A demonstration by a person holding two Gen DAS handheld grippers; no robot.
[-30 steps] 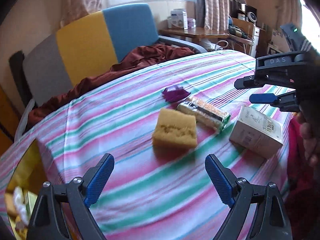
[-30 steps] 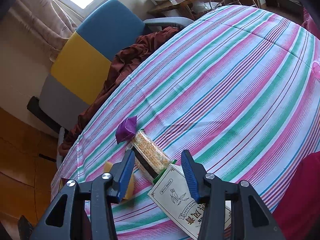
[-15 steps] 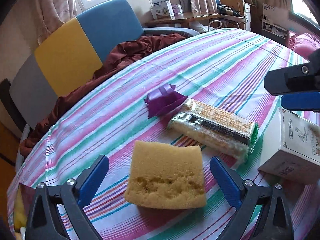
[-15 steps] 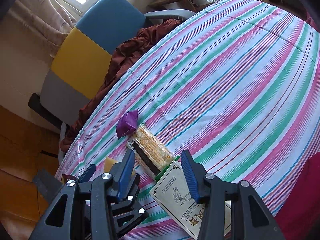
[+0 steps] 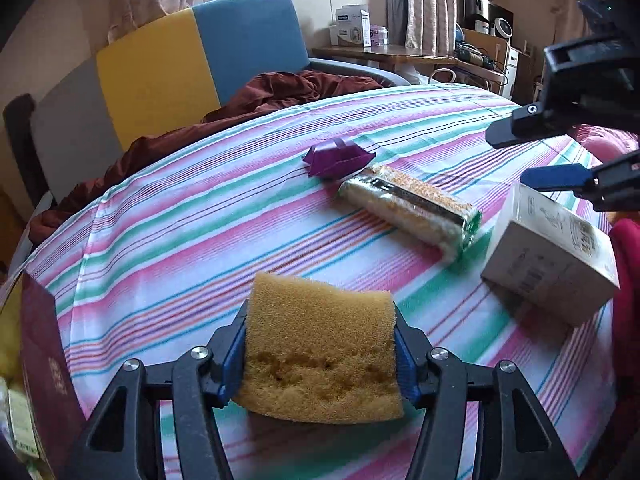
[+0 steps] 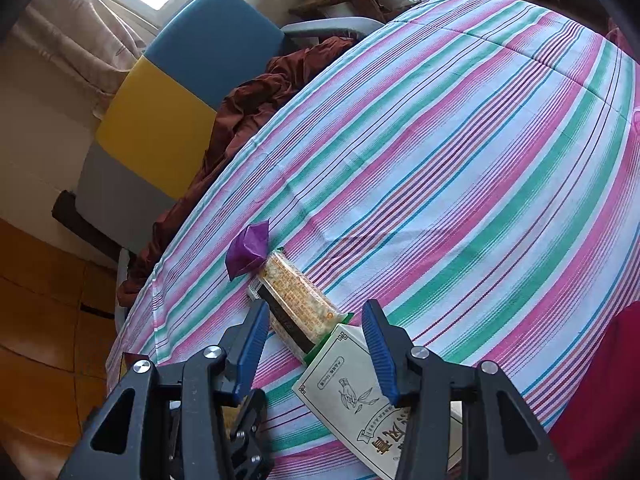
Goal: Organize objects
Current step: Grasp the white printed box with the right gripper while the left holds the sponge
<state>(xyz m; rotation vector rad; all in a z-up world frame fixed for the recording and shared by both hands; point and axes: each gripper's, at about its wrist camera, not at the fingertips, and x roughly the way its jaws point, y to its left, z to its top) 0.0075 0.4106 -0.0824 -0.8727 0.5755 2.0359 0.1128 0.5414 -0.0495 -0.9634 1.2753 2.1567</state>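
Sponge, yellow, porous, top edge bowed

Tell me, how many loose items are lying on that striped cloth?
4: a sponge between the left claw's closing jaws, a purple wrapper farthest back, a snack pack beside it, and a white box at right. Others may be hidden.
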